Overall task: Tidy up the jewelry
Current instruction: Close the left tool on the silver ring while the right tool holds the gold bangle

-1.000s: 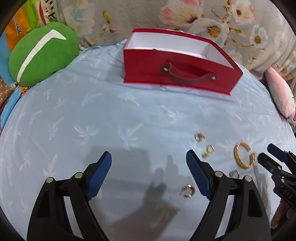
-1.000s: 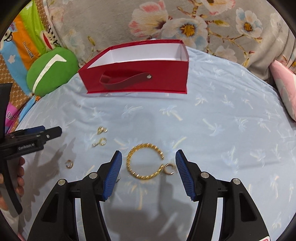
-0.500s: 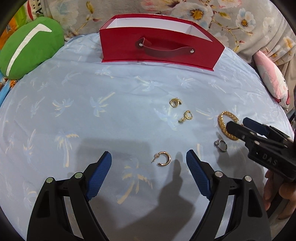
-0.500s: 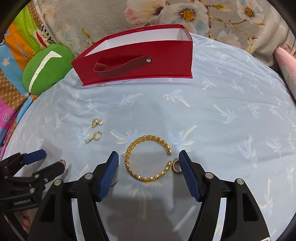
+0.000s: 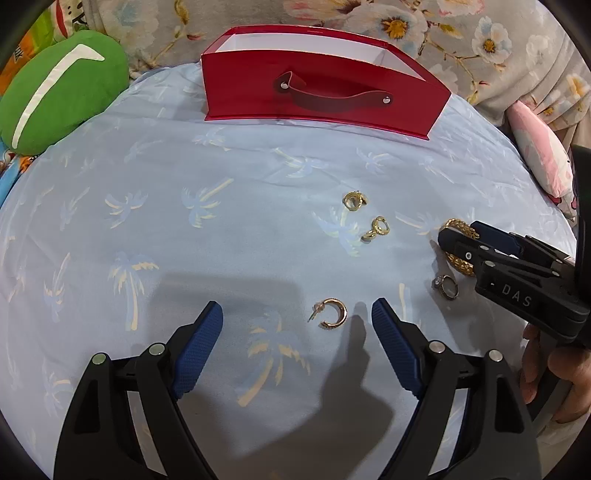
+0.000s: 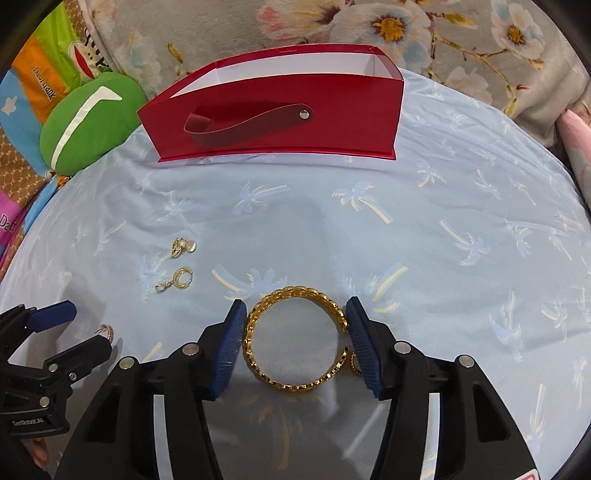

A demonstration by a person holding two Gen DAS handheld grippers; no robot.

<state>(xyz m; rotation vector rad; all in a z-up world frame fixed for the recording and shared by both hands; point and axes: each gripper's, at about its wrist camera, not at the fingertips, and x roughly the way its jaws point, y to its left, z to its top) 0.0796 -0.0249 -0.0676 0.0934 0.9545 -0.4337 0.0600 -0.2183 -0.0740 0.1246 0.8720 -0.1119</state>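
A gold bangle (image 6: 295, 339) lies on the blue palm-print cloth between the pads of my right gripper (image 6: 295, 336), which is open around it; the pads stand close to its sides. A small ring (image 6: 354, 363) lies by the right pad. My left gripper (image 5: 297, 334) is open, just behind a gold hoop earring (image 5: 332, 314). Two more gold earrings (image 5: 354, 201) (image 5: 376, 229) lie farther out. A silver ring (image 5: 446, 287) lies by the right gripper (image 5: 458, 240). The open red box (image 5: 317, 92) stands at the back.
A green cushion (image 5: 55, 88) lies at the back left and a pink one (image 5: 543, 162) at the right edge. Flowered fabric (image 6: 369, 26) rises behind the box. The left gripper (image 6: 55, 332) shows at the lower left of the right wrist view.
My right gripper has moved down and forward so the bangle sits between its pads. My left gripper has drawn up behind the hoop earring.
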